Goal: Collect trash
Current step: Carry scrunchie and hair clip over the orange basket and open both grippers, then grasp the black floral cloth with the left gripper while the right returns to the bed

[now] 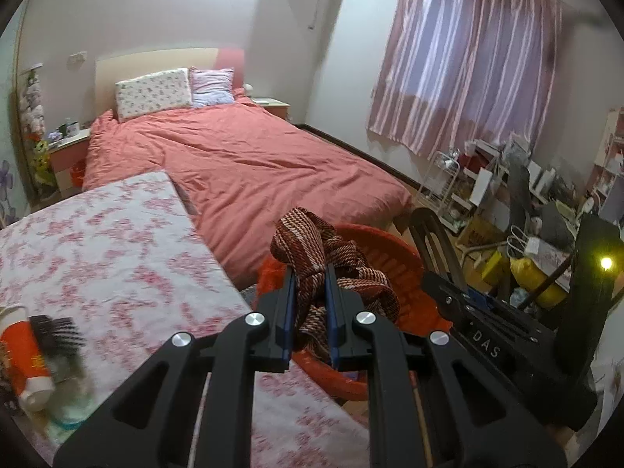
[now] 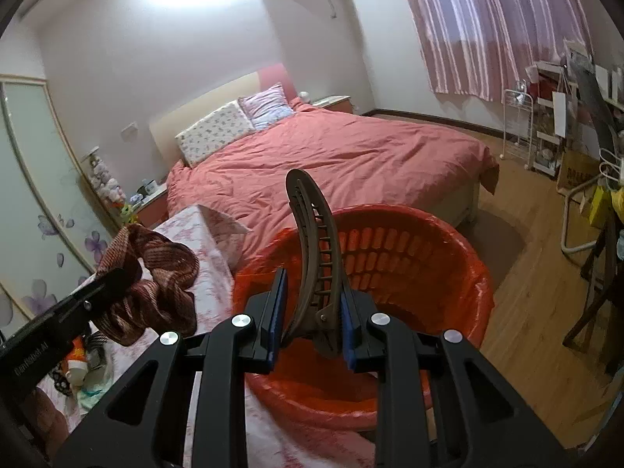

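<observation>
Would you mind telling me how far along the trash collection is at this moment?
Done: nothing shows inside the orange basket yet. In hand: the left gripper pinches a brown knitted scrunchie, and the right gripper clamps a brown hair clip above the basket. Left: dropping both in, then the hairbrush and clutter on the floral table.

Black tongs (image 1: 308,312), blue pads (image 2: 279,312), silver screws; lettering perhaps "DAS".
</observation>
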Demonstrator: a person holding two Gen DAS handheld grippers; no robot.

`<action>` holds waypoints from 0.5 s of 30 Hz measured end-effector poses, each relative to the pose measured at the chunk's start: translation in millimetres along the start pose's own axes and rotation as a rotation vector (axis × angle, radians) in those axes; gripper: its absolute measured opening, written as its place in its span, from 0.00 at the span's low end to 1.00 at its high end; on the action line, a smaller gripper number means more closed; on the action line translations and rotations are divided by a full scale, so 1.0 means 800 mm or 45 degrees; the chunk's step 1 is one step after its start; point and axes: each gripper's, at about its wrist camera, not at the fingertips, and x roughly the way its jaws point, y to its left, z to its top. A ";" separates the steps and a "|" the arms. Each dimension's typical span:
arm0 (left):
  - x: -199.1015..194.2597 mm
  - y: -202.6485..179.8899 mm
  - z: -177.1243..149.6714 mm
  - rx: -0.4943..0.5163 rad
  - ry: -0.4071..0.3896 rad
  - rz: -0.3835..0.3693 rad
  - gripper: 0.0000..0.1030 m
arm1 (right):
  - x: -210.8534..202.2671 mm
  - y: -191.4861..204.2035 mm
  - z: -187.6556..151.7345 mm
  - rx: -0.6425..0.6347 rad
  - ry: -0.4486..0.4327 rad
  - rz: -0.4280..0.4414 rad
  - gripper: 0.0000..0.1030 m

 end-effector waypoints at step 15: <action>0.076 -0.011 -0.002 0.012 0.107 0.028 0.39 | 0.027 -0.041 0.005 0.101 0.028 -0.013 0.51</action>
